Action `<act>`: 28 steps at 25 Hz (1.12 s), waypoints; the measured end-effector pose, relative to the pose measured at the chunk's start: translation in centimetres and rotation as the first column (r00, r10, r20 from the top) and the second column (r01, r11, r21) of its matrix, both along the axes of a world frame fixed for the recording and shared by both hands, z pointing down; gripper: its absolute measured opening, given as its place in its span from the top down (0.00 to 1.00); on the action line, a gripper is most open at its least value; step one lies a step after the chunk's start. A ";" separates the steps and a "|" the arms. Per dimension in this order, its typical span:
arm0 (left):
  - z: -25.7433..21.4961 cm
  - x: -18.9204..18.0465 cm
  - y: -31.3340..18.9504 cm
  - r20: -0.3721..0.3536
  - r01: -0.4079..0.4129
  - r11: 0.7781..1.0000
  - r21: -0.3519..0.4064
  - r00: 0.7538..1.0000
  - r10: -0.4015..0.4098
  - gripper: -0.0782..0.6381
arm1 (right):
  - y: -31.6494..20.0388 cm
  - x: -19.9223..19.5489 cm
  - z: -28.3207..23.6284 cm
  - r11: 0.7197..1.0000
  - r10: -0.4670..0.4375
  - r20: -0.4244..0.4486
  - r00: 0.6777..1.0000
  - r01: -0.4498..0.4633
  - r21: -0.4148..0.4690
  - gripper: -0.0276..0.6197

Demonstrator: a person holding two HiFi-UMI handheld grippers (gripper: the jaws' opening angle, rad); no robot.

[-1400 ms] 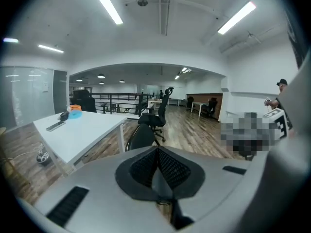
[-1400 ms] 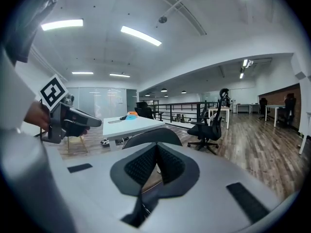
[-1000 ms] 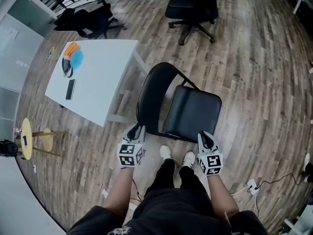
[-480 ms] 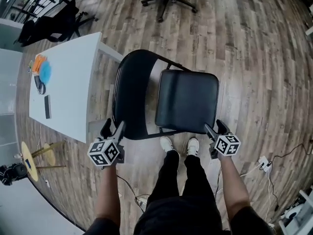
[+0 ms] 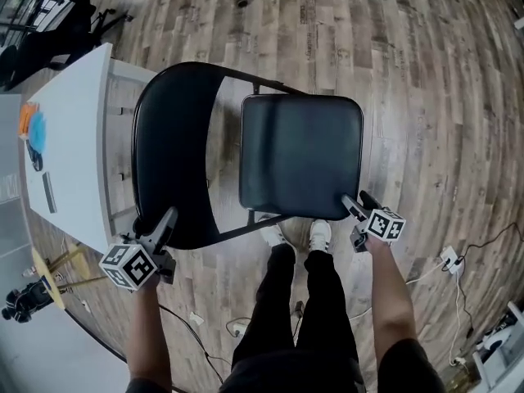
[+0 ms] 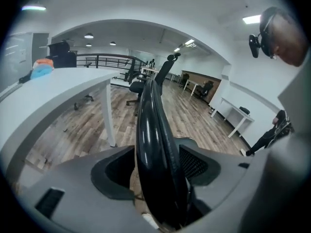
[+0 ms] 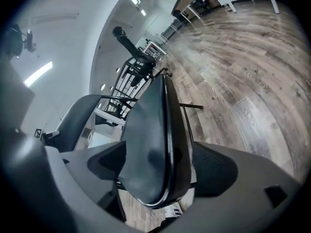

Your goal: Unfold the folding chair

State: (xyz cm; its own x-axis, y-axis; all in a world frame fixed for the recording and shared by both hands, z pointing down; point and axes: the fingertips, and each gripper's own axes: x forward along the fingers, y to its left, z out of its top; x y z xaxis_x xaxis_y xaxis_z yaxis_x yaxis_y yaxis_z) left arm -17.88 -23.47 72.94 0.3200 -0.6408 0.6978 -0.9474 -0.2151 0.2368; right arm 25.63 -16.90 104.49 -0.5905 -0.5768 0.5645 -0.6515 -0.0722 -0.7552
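The black folding chair stands opened on the wood floor, its backrest [image 5: 168,154] to the left and its padded seat [image 5: 301,154] flat. My left gripper [image 5: 155,222] sits at the backrest's near rim. In the left gripper view the backrest [image 6: 153,144] runs between the wide jaws of the left gripper [image 6: 160,164], with a gap at the left pad. My right gripper [image 5: 357,199] is at the seat's near right corner. Its jaws are opening, and the seat edge [image 7: 150,149] lies between them in the right gripper [image 7: 160,164] view.
A white table [image 5: 74,137] with small items stands just left of the chair. The person's legs and shoes [image 5: 315,234] are right behind the seat. A power strip and cable [image 5: 449,258] lie on the floor at the right, and a small wooden stool [image 5: 49,268] stands at the left.
Both grippers have come down beside the chair. Their jaws, shut on the backrest rim and the seat corner a second ago, now stand wide. The seat looks flatter.
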 end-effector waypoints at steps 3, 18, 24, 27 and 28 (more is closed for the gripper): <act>0.7 1.6 -0.3 -0.070 0.003 1.000 -0.027 0.998 -0.005 0.49 | 1.0 0.3 3.3 0.998 0.043 0.061 0.997 -0.040 -0.042 0.33; 0.3 2.5 0.1 -0.102 0.022 1.000 -0.011 0.995 -0.023 0.75 | 0.5 -4.0 3.5 0.996 -0.057 0.284 0.957 0.075 -0.051 0.34; -2.1 2.6 -0.1 -0.077 0.035 0.999 0.003 0.996 -0.034 0.75 | 0.2 -5.3 -0.2 0.995 -0.072 0.331 0.941 0.089 -0.036 0.34; -4.0 2.4 -0.1 -0.074 0.055 0.998 0.032 0.996 -0.052 0.75 | 0.2 -6.5 -2.9 0.995 -0.081 0.353 0.932 0.094 -0.020 0.34; -4.7 2.3 -0.1 -0.075 0.064 0.997 0.042 0.995 -0.060 0.75 | 0.1 -7.0 -4.0 0.995 -0.087 0.362 0.928 0.098 -0.013 0.34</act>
